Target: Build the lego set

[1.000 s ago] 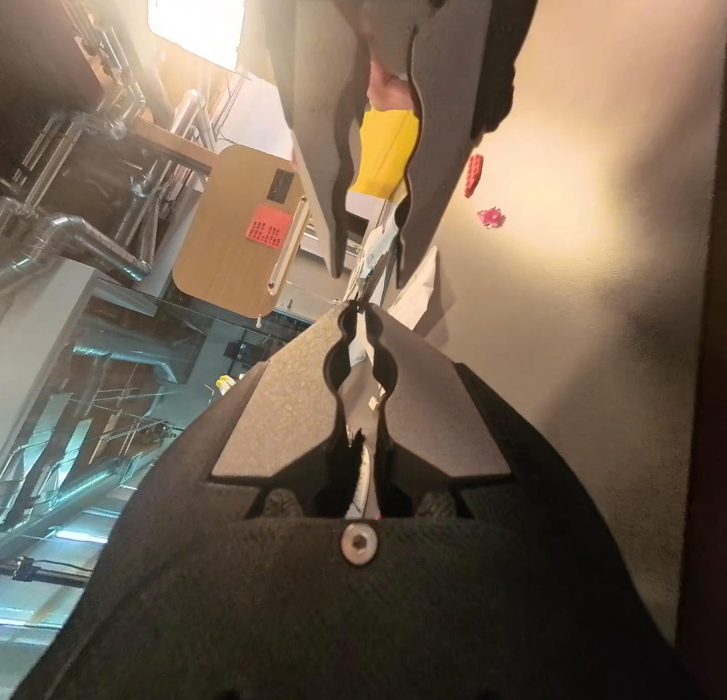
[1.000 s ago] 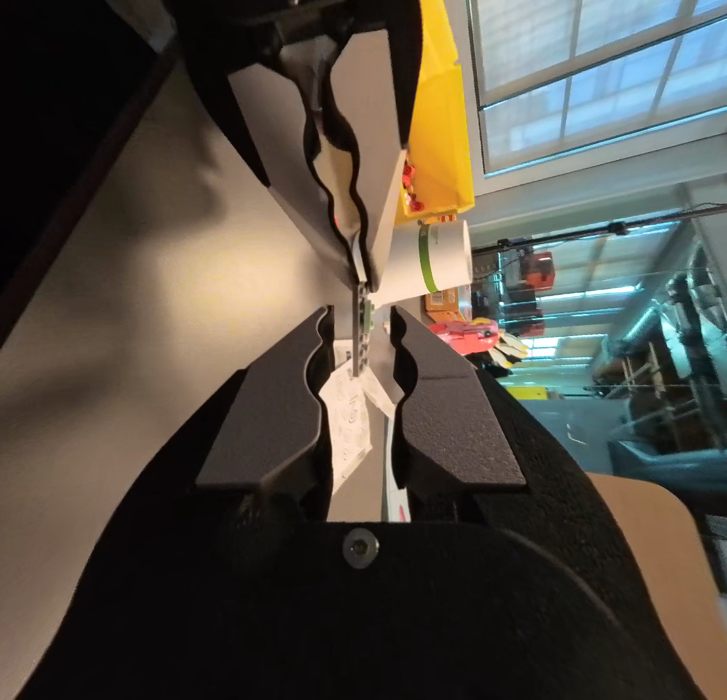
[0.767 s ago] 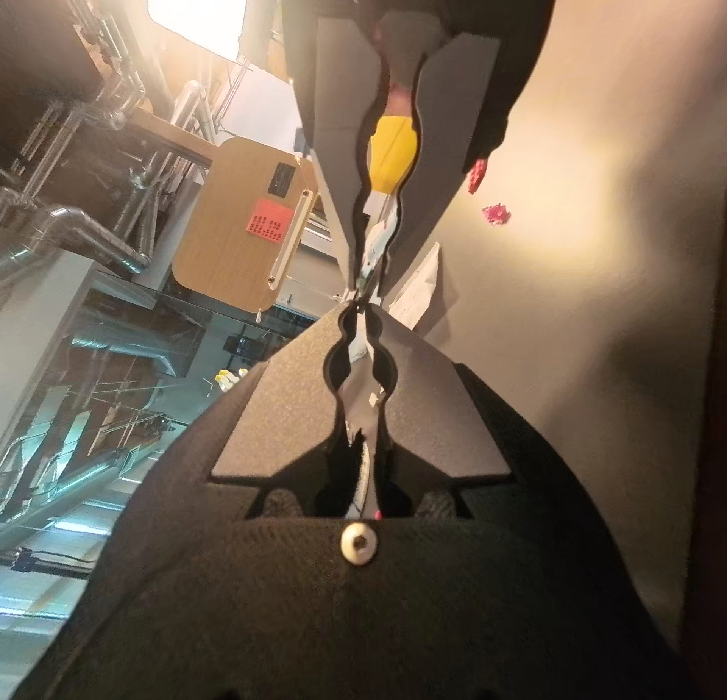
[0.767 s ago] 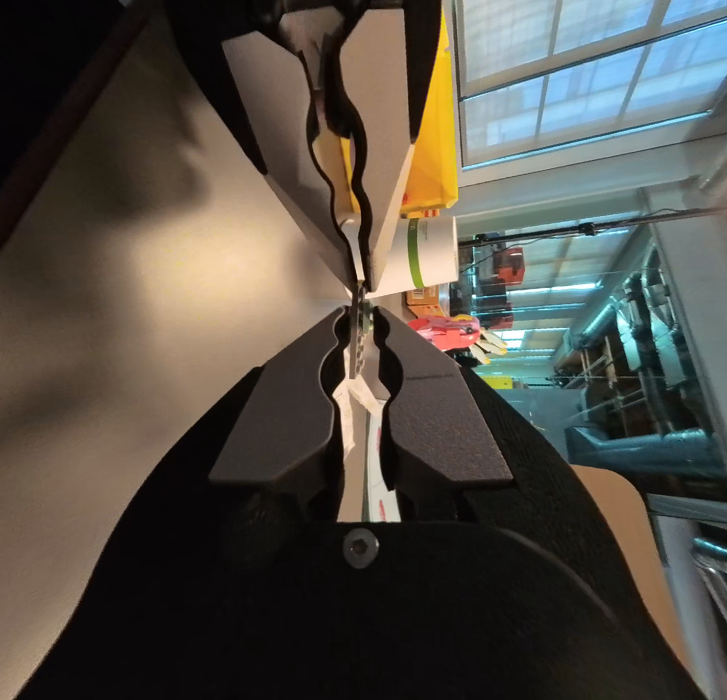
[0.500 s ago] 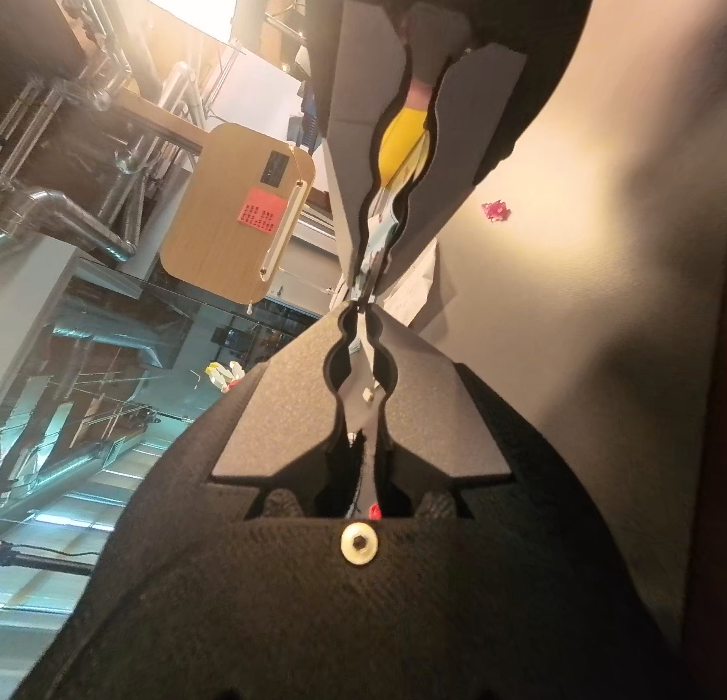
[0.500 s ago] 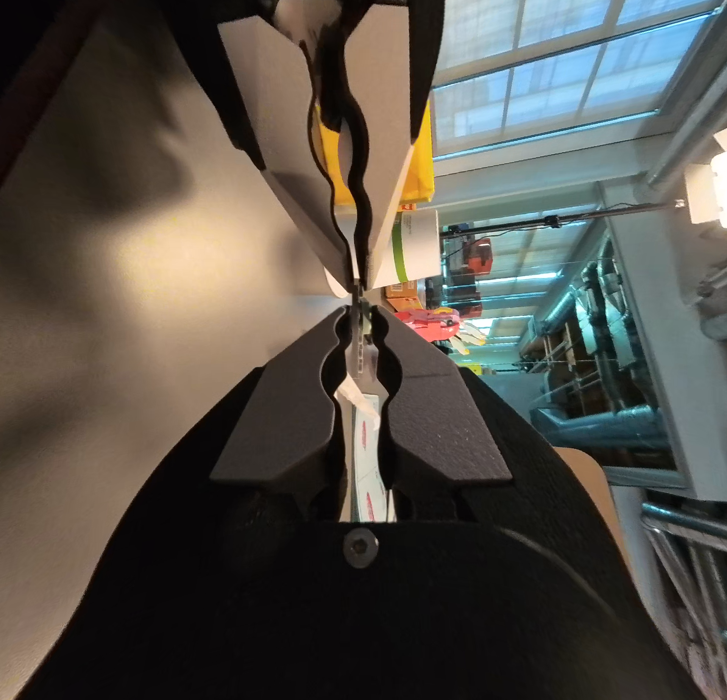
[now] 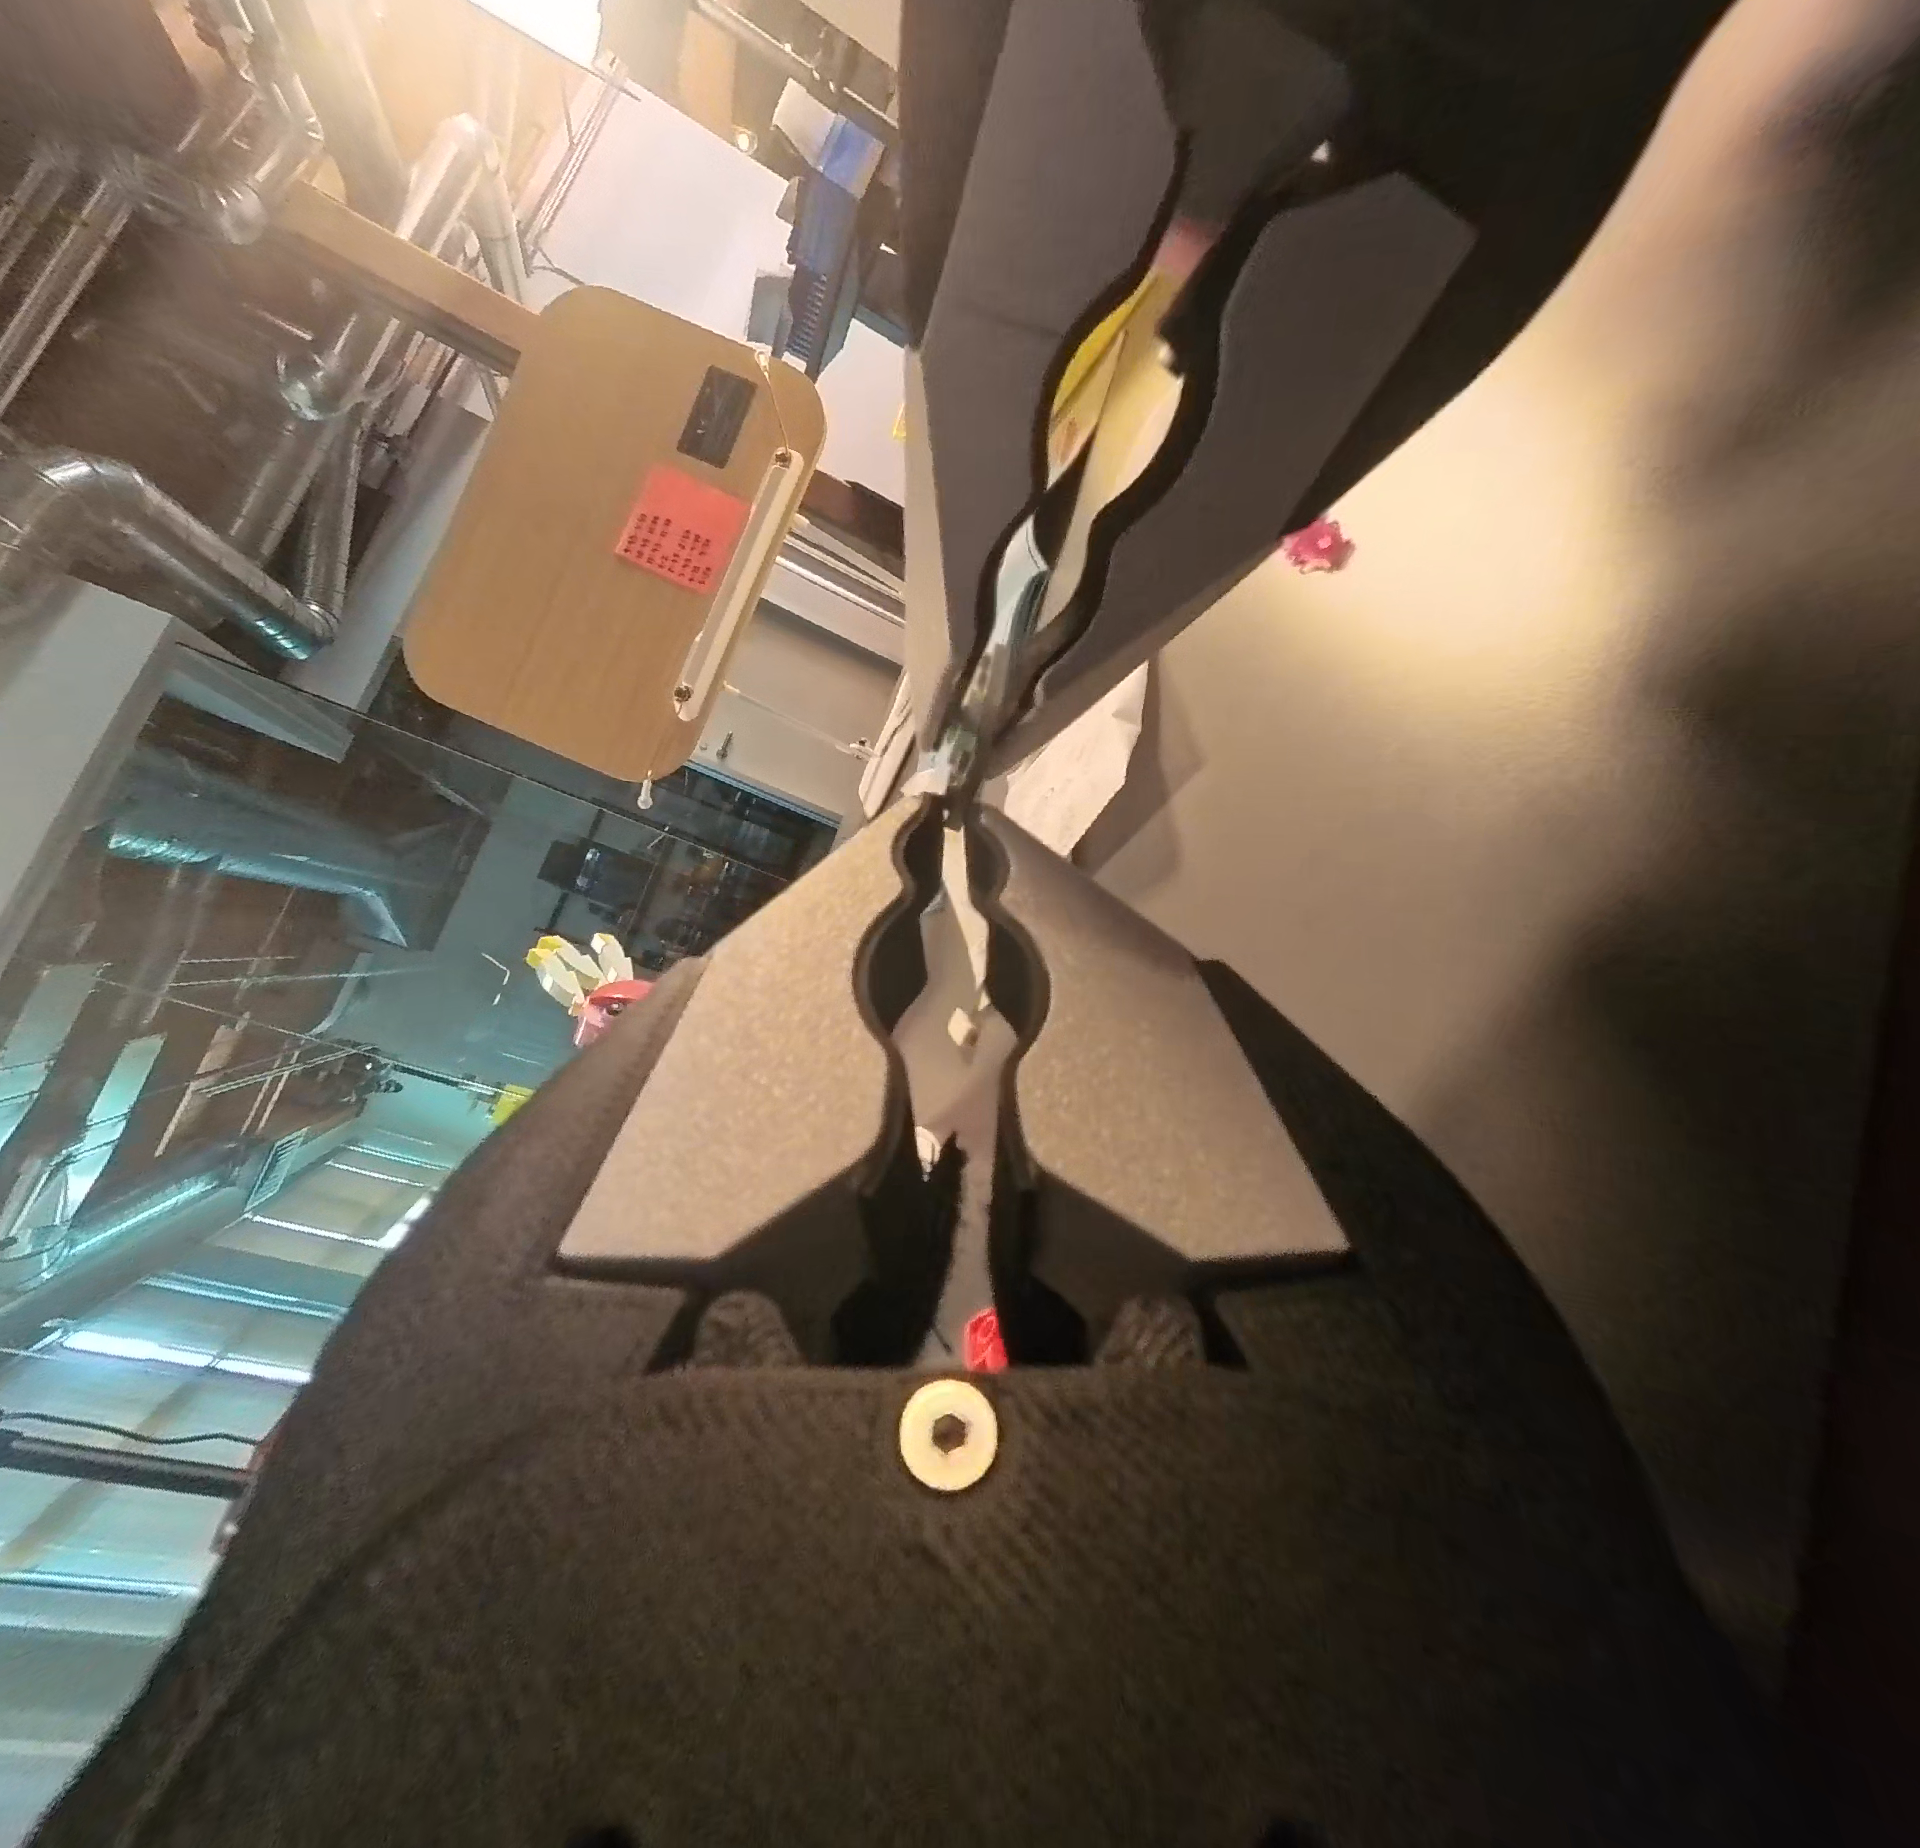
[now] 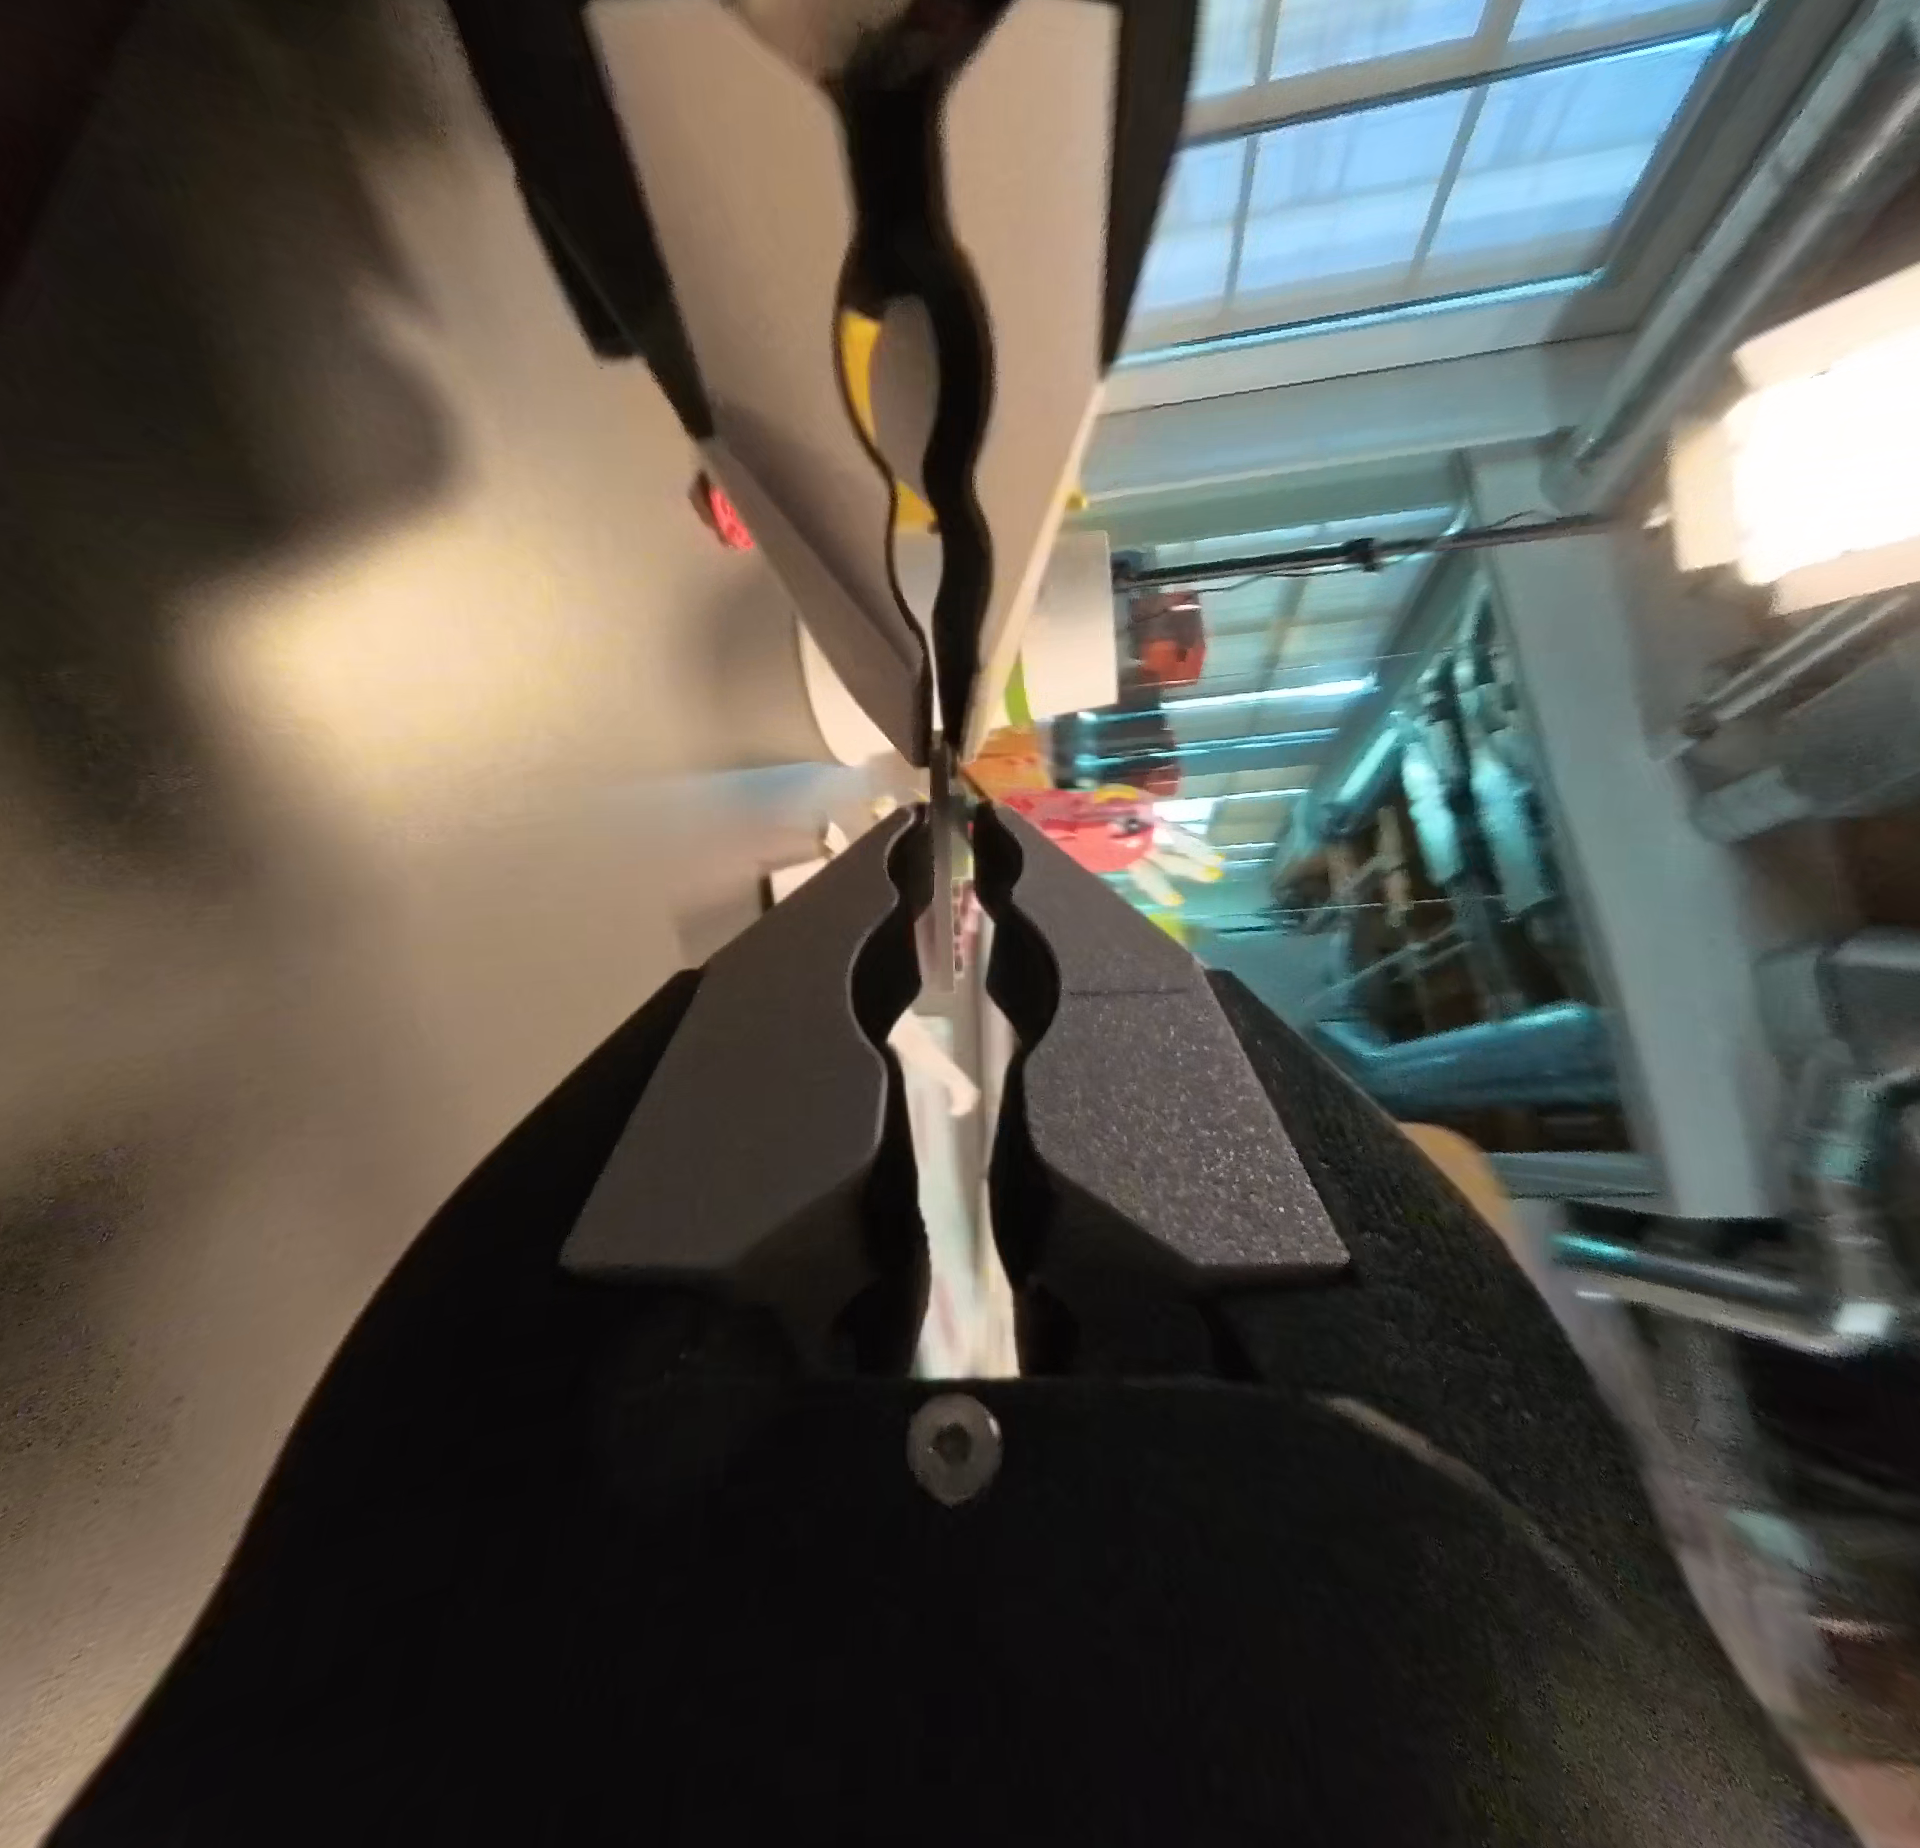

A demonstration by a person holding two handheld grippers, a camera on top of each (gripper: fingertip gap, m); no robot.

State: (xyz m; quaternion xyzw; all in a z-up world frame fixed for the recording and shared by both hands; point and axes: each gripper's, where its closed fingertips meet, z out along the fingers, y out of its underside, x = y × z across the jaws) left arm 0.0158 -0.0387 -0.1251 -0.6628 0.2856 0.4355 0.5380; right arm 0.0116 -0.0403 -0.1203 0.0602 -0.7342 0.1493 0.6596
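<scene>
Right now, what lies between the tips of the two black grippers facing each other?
A thin flat grey strip bridges them. The right gripper and left gripper each pinch an end, clearest in the right wrist view.

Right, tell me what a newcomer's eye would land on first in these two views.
First, the two pairs of black tongs meeting tip to tip mid-frame: the left tongs and the right tongs both pinch the same thin flat grey strip held edge-on between them. Next, the rounded wooden board with a red sticker on the left of the left wrist view. Then the small magenta piece on the beige tabletop.
</scene>
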